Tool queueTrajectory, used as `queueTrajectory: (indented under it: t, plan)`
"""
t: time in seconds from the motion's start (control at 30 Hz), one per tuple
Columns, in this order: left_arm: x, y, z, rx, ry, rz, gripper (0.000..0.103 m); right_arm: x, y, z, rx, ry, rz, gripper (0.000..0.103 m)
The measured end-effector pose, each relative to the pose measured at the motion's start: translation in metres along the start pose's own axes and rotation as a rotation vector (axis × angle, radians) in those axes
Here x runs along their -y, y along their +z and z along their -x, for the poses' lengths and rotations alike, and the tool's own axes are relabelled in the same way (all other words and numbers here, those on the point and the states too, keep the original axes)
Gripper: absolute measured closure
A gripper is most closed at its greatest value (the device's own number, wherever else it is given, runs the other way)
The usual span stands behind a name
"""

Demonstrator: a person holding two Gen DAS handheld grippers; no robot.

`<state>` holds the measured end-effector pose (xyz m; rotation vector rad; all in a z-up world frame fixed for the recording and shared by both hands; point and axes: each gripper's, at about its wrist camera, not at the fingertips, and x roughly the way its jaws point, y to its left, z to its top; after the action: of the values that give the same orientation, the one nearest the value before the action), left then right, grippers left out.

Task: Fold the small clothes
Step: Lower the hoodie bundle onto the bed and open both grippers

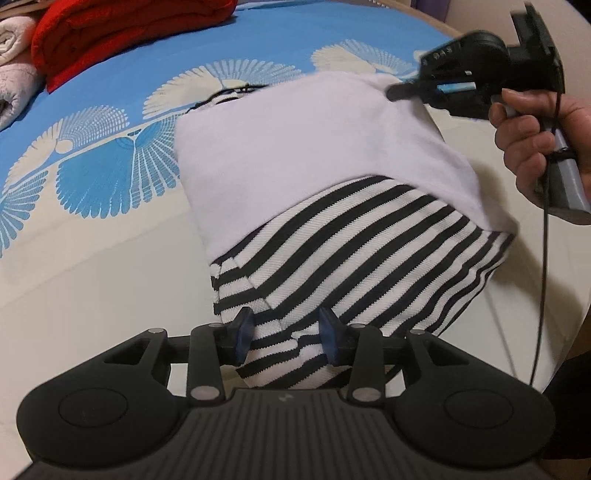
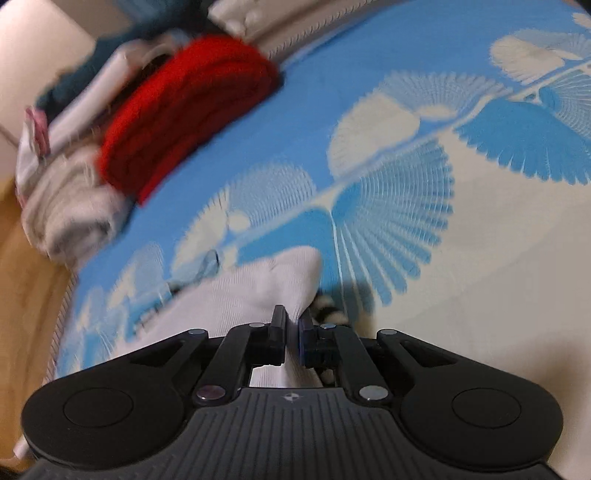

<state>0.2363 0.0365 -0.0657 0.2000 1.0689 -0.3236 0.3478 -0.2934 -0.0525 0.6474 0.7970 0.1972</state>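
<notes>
A small garment lies on the bed, white on its far part point(image 1: 295, 147) and black-and-white striped on its near part point(image 1: 369, 251). My left gripper point(image 1: 286, 338) is open, its blue-padded fingers on either side of the striped hem, which lies between them. My right gripper point(image 2: 292, 332) is shut on the white fabric point(image 2: 258, 291) at the garment's far right corner and holds it lifted; it also shows in the left wrist view point(image 1: 402, 92), held by a hand. A bit of striped fabric point(image 2: 328, 310) peeks out beside its fingers.
The bed sheet point(image 1: 110, 166) is blue and cream with fan patterns. A folded red blanket point(image 1: 122, 33) and rolled pale towels point(image 1: 14, 66) lie at the far left. The same pile point(image 2: 184, 110) shows in the right wrist view, with a wooden floor point(image 2: 26, 277) beyond the bed edge.
</notes>
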Motion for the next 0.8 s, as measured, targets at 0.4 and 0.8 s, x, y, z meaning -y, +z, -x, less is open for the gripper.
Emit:
queueTrajectory:
  t: [0.4,0.8]
  plan:
    - [-0.019,0.002,0.025,0.082,-0.057,0.087,0.058,-0.015,-0.003,0.048,0.026,-0.101,0.201,0.078]
    - [-0.016,-0.001,0.021,0.034,-0.092,0.135,0.051,-0.019,-0.081,0.053,-0.306,-0.065,0.591,0.061]
